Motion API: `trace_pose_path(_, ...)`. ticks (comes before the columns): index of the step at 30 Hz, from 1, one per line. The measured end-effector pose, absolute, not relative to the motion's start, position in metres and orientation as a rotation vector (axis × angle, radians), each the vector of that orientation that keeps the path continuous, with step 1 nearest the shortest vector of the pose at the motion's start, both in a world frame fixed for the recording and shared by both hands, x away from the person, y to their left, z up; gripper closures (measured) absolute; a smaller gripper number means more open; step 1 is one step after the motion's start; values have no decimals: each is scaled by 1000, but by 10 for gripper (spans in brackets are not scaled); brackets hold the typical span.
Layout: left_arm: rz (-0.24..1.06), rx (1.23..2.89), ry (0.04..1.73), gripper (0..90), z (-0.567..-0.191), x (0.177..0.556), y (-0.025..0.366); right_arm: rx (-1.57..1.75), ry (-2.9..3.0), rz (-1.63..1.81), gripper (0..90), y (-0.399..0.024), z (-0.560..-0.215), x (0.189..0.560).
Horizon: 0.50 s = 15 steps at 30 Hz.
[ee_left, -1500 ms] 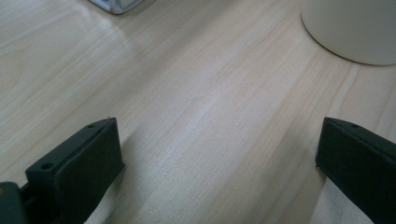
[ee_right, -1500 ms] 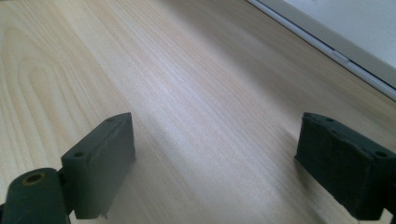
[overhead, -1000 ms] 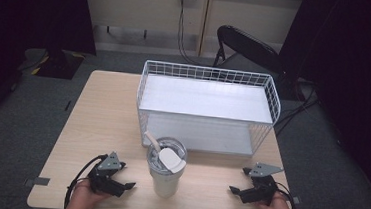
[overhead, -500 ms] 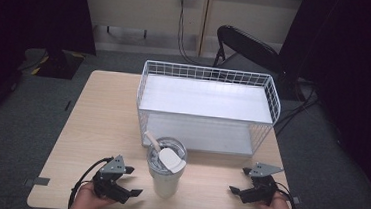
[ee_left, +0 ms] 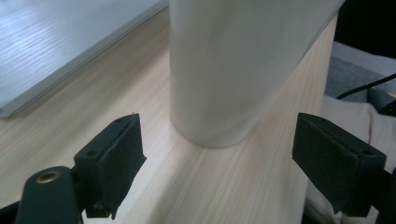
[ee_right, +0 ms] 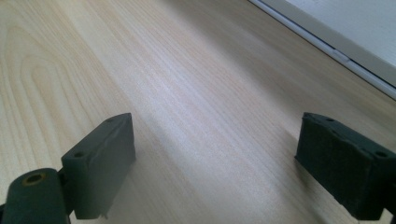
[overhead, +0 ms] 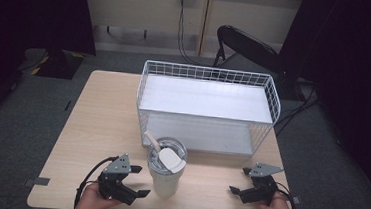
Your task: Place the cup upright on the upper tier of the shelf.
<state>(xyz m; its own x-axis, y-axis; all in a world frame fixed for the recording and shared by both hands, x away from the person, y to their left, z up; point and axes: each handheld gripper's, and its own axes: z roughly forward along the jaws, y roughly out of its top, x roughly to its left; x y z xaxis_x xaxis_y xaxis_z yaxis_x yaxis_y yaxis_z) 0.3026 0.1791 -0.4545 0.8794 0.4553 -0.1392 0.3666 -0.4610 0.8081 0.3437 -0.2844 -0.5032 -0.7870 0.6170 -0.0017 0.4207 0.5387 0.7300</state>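
A tall white tumbler (overhead: 166,175) with a clear lid and a white straw stands upright near the front middle of the wooden table (overhead: 102,123). My left gripper (overhead: 142,181) sits just left of it, jaws wide apart and pointing at it. In the left gripper view the tumbler (ee_left: 233,70) rises just beyond my left gripper (ee_left: 231,158), and neither pad touches it. My right gripper (overhead: 237,180) rests at the front right, well clear of the tumbler. In the right gripper view my right gripper (ee_right: 229,158) is open over bare wood.
A white wire basket (overhead: 274,99) with a flat white floor stands on the back half of the table, right behind the tumbler. A black chair (overhead: 248,44) stands beyond the table. Bare tabletop stretches along the left side.
My left gripper has shifted right, closer to the tumbler, and lifted slightly. The right gripper and the tumbler have stayed put.
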Motion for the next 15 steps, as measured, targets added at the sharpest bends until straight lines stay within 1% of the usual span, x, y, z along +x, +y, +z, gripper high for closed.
trace_pose_path(5, 116, 2058, 580, 163, -450, 302, 176, 868, 2520, 1091, 109, -284, -503, 344)
trace_pose_path(10, 153, 2075, 544, 163, -444, 299, 169, 868, 2519, 1092, 109, -284, -503, 344)
trace_pose_path(15, 150, 2063, 535, 164, -441, 298, 165, 868, 2520, 1091, 109, -284, -503, 344)
